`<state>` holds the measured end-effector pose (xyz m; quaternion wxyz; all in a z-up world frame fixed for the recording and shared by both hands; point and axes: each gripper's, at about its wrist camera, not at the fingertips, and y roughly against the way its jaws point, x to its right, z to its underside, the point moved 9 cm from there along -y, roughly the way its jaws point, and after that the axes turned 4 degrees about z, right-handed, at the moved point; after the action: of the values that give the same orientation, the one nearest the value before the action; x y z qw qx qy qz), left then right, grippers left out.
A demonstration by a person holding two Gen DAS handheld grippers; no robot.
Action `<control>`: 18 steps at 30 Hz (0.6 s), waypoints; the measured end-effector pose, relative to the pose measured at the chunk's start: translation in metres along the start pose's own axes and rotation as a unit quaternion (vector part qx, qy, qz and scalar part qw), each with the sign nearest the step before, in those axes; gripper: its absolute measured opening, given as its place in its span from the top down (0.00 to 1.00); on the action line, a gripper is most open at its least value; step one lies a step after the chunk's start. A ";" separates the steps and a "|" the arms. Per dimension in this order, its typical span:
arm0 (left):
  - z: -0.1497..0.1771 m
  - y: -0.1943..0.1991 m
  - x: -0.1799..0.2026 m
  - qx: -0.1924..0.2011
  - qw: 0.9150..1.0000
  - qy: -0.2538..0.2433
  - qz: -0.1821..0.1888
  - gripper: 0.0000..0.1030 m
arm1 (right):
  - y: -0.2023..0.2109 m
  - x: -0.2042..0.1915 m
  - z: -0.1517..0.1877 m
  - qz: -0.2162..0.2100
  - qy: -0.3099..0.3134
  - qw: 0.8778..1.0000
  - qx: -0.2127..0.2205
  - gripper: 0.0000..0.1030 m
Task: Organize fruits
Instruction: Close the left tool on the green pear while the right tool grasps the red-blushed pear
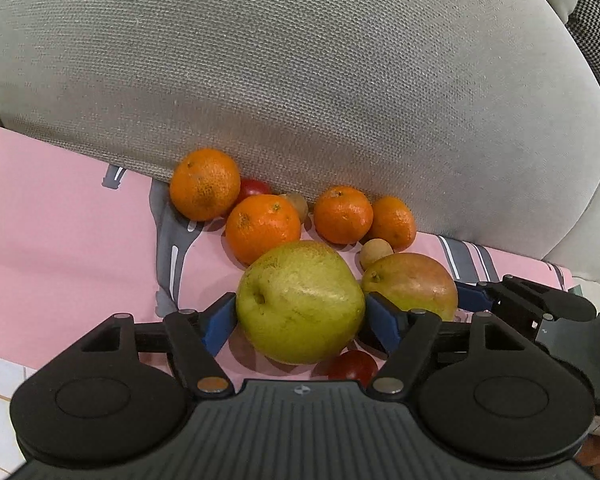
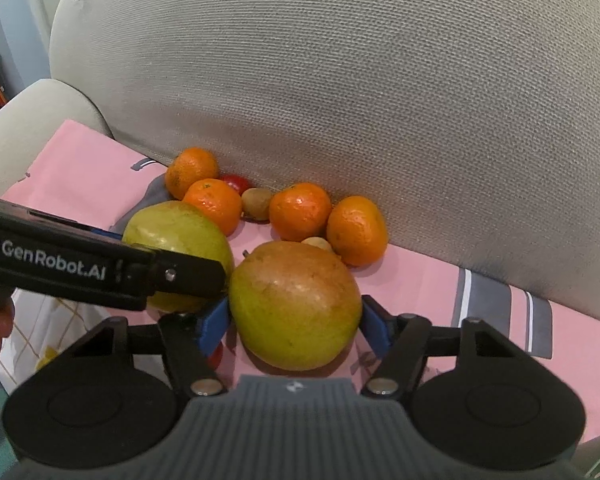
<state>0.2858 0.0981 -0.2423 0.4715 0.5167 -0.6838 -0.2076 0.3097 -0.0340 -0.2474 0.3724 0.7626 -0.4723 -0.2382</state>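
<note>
left gripper clamped on green pear, stem toward 9 o'clock; right gripper clamped on mango, stem toward 12 o'clock.

I get soft, even indoor light, with small glare spots on the pear and mango. Shadows are faint. Fisheye bends the edges; corners go dark, near parts slightly soft.

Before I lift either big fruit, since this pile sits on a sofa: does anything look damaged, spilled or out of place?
Nothing looks damaged or spilled. The odd part is the setting: tangerines and other fruit lie loose on a pink cloth against the cushion. A small red fruit sits tucked under the green fruit, close to the left claw.
</note>
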 end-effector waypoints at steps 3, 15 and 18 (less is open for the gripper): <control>0.001 0.002 0.001 0.002 1.000 0.003 0.002 0.24 | -0.001 -0.001 0.000 0.002 0.002 1.000 0.003 0.36; -0.003 0.013 0.010 0.032 0.999 0.005 -0.013 0.25 | 0.022 0.005 -0.011 0.018 -0.001 1.000 0.024 0.36; -0.004 0.028 0.013 0.046 0.999 0.007 -0.017 0.25 | 0.037 0.006 -0.015 0.021 -0.002 0.999 0.033 0.36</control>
<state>0.2747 0.0979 -0.2128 0.4484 0.5509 -0.6802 -0.1809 0.3032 -0.0443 -0.2089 0.3508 0.7644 -0.4961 -0.2157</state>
